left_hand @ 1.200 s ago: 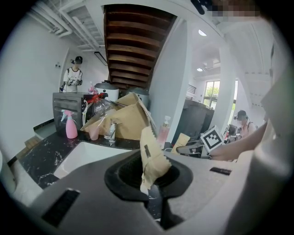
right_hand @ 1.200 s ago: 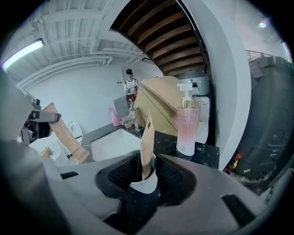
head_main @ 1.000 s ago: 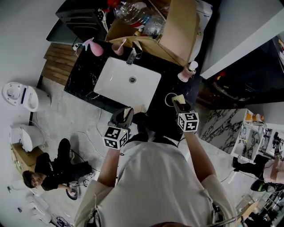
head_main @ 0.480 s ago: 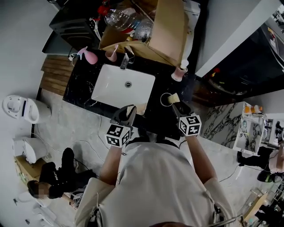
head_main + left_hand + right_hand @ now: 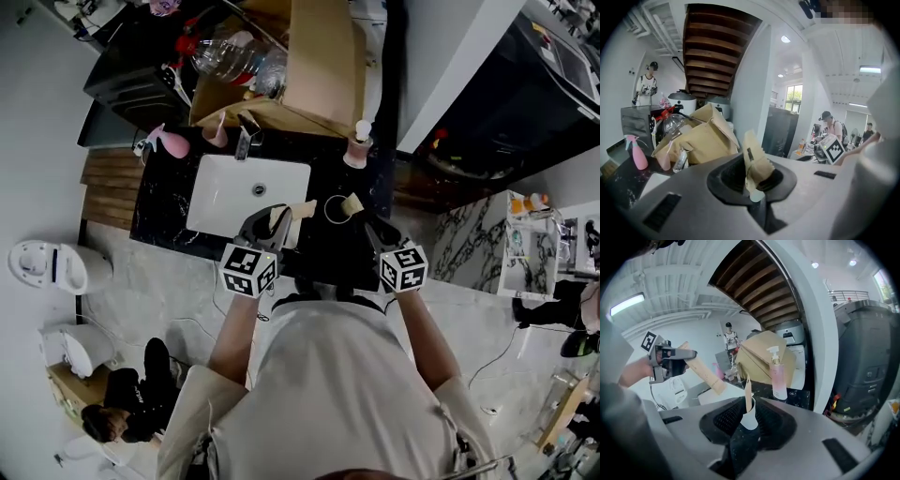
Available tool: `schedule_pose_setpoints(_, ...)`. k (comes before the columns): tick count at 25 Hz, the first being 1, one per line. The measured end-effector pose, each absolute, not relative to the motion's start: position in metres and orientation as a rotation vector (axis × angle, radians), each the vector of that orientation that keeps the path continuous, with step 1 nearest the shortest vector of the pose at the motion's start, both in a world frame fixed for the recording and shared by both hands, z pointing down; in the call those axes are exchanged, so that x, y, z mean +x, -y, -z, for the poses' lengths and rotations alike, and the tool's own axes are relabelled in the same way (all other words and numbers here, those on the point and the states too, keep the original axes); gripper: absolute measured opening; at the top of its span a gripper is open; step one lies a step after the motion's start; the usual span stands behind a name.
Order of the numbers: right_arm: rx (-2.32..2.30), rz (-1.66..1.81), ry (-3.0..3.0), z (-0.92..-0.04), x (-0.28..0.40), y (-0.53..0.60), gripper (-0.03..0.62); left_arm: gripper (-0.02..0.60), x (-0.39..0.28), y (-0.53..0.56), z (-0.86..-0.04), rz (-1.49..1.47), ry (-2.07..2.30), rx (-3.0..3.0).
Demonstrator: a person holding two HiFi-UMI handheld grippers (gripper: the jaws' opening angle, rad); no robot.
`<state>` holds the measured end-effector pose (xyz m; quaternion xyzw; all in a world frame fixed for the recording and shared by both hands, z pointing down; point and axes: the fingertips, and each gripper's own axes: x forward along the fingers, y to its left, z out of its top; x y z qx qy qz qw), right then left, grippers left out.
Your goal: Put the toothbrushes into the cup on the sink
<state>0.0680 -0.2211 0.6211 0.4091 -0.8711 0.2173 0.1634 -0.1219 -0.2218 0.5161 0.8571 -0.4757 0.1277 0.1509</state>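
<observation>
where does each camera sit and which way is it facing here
Head view: on the person's head, looking steeply down at the sink; shows the person's shirt, left gripper and right gripper.
Left gripper view: on the left gripper, looking along its fingers, shut on a beige toothbrush packet, toward the cardboard box.
Right gripper view: on the right gripper, whose fingers have just been closing on a second packet, facing the pump bottle.
Shared: both gripper views show the cardboard box; each shows the other gripper.
</observation>
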Motion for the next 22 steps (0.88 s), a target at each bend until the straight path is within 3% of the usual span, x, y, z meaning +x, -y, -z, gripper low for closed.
schedule_pose_setpoints(9,1.224,-0.596,2.506,-0.61,0.089,0.209,0.041,0.034,-0.081,0.239,-0.524,-0.394,1.248,2.523)
schedule_pose_setpoints(22,1.335,-0.588,2.463,-0.606,0.125,0.191,0.041,0.034,-0.044,0.257,-0.59,-0.603,1.183,2.508)
